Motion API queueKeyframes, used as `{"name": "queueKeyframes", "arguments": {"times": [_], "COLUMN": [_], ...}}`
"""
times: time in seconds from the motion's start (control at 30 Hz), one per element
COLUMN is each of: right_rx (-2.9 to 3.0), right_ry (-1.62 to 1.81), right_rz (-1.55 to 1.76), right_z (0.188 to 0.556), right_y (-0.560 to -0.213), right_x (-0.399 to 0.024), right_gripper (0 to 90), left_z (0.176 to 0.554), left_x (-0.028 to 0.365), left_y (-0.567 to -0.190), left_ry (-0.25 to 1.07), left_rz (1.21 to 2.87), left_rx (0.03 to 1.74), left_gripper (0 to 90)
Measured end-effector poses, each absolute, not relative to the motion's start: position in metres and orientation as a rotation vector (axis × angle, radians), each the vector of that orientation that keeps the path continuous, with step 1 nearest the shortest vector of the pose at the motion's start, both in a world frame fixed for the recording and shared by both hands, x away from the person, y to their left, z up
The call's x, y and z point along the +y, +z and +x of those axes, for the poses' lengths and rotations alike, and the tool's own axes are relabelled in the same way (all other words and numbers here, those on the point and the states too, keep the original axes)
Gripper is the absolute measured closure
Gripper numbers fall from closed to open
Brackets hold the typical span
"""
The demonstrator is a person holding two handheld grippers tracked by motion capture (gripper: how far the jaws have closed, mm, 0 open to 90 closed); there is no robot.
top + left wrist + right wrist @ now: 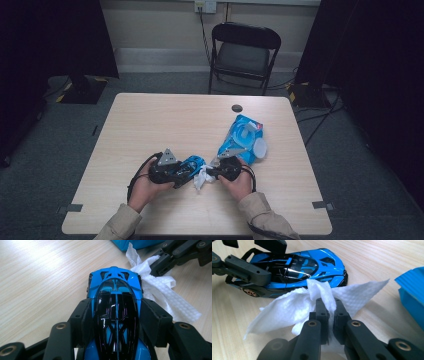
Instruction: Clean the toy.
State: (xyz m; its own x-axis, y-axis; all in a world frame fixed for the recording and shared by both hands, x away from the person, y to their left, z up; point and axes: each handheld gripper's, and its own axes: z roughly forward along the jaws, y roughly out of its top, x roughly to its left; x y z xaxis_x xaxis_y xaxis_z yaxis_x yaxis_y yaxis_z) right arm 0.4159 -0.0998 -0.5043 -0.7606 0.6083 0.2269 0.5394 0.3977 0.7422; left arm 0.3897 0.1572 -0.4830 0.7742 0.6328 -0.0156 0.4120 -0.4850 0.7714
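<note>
Hands meet low over the table's [150, 125] near edge, forearms angled inward. The left gripper [116, 312] clamps its jaws on the blue toy car's [116, 287] sides, holding it level. The right gripper [328, 305], jaws pinched on a white wipe [287, 308], presses it against the car's flank.

No text, label, brand, number or sign is reading legibly in any of the views. The blue plastic wipes packet [241, 140] is showing a white patch on its face, but any print there is too small and blurred to make out. The glossy blue-and-black toy sports car [116, 315] is carrying no readable badge or lettering. The white embossed tissue [294, 307] is bearing only a dimpled pattern.
</note>
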Motion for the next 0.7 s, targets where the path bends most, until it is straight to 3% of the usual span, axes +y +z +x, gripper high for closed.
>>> {"name": "queueKeyframes", "arguments": {"times": [0.43,0.7], "right_rx": [2.483,2.474], "right_ry": [1.282,1.371], "right_rz": [1.139,1.054], "right_z": [0.423,0.409], "right_y": [-0.502,-0.489], "right_x": [-0.111,-0.123], "right_gripper": [86.0,86.0], "left_z": [0.390,0.390], "left_x": [0.158,0.158], "left_y": [-0.483,-0.484], "left_ry": [0.341,0.339], "left_rz": [2.147,2.143], "left_rx": [0.776,0.775], "left_gripper": [44.1,44.1]}}
